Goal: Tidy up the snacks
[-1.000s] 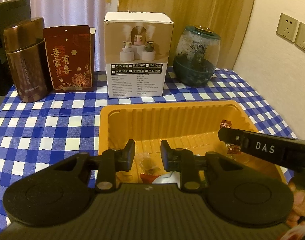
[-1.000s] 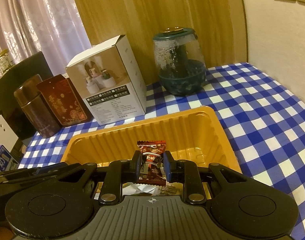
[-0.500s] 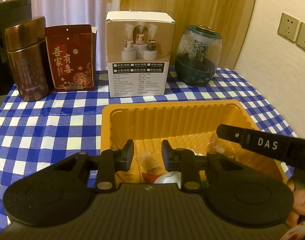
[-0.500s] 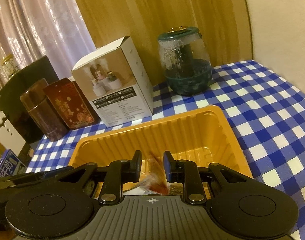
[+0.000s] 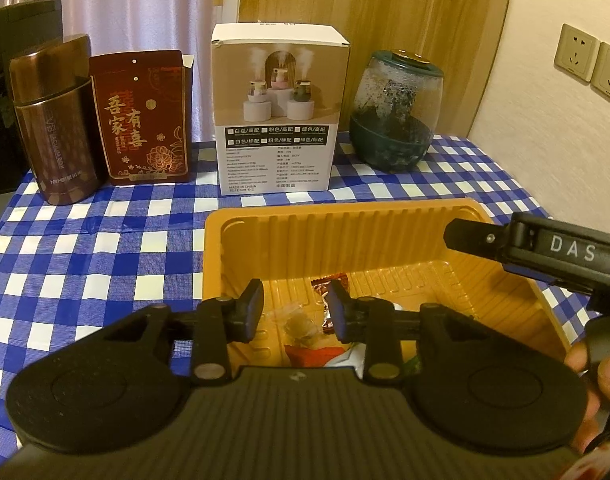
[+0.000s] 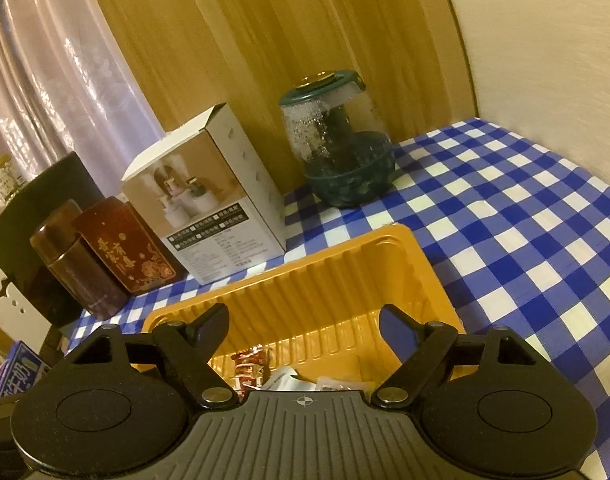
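Along the far edge of the blue-and-white checked table (image 5: 105,240), from your left: a brown metal canister (image 5: 53,120) stands at the far left corner, touching a dark red carton with gold Chinese characters (image 5: 143,116) just beside it. Next comes a white humidifier box (image 5: 279,112), upright near the middle of that edge, then a green-lidded glass jar (image 5: 395,112) toward the far right corner, close to the wall.

In front of the box, the orange plastic tray (image 5: 345,232) sits toward the table's near right edge, its ribbed walls showing. On the tray's floor lie the snacks: a dark red wrapped candy (image 6: 251,362), loose and lying free, beside clear-wrapped sweets (image 5: 297,322) and a white packet (image 6: 285,376).

Your left gripper (image 5: 295,306) hangs over the near part of the tray, its jaws at a narrow gap and opening, with nothing pinched between them; the sweets seen through the gap lie on the tray floor below.

Your right gripper (image 6: 303,330) hovers over the same tray from the right side, its jaws spread wide and opening, empty, with the red candy lying below its left finger (image 6: 209,320). In the left wrist view, that gripper's black finger (image 5: 477,238), ahead of a part marked "DAS", reaches in over the tray's right wall, and your fingers (image 5: 601,376) show at the picture's lower right edge.
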